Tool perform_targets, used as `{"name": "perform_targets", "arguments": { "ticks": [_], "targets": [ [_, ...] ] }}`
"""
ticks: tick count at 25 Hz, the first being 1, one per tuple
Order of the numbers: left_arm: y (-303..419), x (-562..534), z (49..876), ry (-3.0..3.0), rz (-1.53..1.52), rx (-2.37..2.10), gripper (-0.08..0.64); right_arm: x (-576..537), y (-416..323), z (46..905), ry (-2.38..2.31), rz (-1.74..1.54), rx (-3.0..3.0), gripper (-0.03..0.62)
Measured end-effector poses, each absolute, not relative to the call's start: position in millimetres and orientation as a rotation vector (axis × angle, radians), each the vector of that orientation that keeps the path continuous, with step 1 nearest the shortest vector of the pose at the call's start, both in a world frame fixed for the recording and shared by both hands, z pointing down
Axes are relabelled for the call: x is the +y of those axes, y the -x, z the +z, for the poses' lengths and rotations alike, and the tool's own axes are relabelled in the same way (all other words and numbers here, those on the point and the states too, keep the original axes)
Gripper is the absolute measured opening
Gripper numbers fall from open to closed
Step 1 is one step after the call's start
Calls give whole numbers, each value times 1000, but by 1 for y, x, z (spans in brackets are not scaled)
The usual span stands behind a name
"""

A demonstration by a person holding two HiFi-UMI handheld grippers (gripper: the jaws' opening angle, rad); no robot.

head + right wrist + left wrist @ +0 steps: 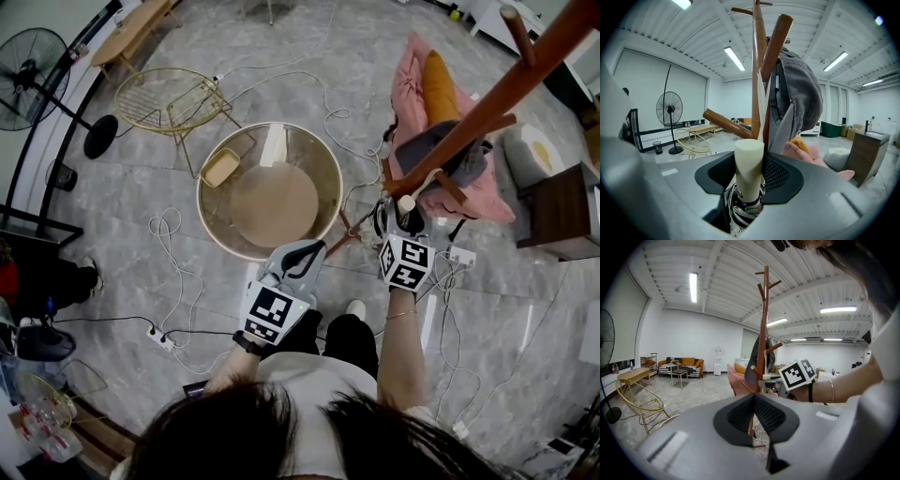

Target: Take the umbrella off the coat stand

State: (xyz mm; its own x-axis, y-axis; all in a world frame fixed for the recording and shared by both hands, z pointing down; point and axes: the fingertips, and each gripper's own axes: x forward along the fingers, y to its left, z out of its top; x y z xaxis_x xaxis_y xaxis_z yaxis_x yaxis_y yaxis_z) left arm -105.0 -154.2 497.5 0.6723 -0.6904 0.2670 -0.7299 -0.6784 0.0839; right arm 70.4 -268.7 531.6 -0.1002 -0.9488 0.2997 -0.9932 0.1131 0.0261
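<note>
The right gripper (404,214) had both jaws closed on the umbrella (740,208), w/ the dark ribbed pads pressing from two sides on its handle (749,161), a smooth cream cylinder w/ flat top, prob. plastic or foam. The handle stood upright btw. the pads, so the long axis of the umbrella ran approx. vertical, across the direction the gripper pointed. Below the handle the folded canopy, thin cloth w/ black-and-white stripes, bunched loosely and went down out of view. The umbrella was right at the coat stand (757,70), just in front of its pole: glossy red-brown wood, round in section, w/ pegs going up at an angle. One peg (725,123) stuck out to the left behind the handle. A pale narrow strip (762,105) rose from behind the handle along the pole; I judge it was the strap by which the umbrella hung, but where it hooked I could not tell. A grey garment (799,98) of soft cloth hung on the stand just to the right. The left gripper (754,405) was shut, pads meeting w/ nothing inside, and it was apart from the stand, so the right hand was the nearer one. Prob. the coming move must go up first, to free the strap, then away from the pole.
</note>
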Motion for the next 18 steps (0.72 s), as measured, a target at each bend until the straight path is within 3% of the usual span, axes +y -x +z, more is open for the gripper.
{"name": "perform_targets", "arguments": {
  "ticks": [18],
  "targets": [
    [90,-160,471,-2771,274,-1150,57,-224,-82,507,-1957,265,-2197,161]
  ]
}}
